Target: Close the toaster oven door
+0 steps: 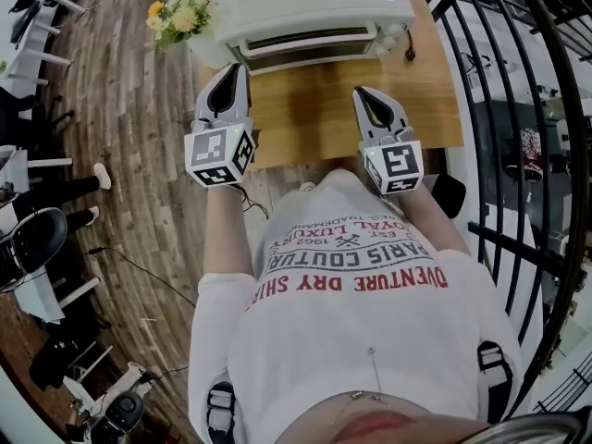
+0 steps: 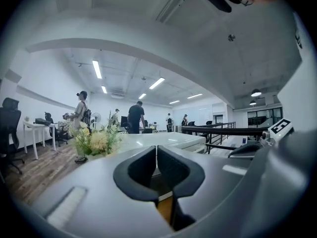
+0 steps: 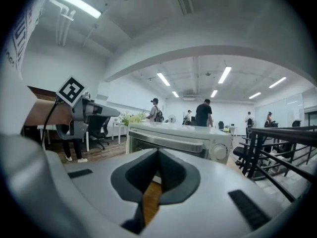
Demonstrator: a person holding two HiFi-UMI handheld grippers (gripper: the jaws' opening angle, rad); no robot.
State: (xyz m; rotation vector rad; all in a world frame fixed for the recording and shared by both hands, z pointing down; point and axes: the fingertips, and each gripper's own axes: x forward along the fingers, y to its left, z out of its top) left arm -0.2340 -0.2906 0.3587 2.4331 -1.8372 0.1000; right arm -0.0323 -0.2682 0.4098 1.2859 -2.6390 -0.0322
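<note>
The white toaster oven (image 1: 310,7) stands at the far end of the wooden table (image 1: 324,118), its door upright against the front and its handle bar (image 1: 305,43) facing me. My left gripper (image 1: 236,67) hovers over the table's left edge, just short of the oven's left front corner, jaws shut with nothing between them. My right gripper (image 1: 363,92) hangs over the table further right, a little short of the oven, also shut and empty. In the right gripper view the toaster oven (image 3: 178,140) fills the middle beyond the closed jaws (image 3: 158,151). The left gripper view shows its closed jaws (image 2: 156,148).
A vase of yellow and white flowers (image 1: 180,12) stands left of the oven, close to my left gripper. A black metal railing (image 1: 518,109) runs along the right side. Office chairs and desks stand on the wooden floor at left. Several people stand far off.
</note>
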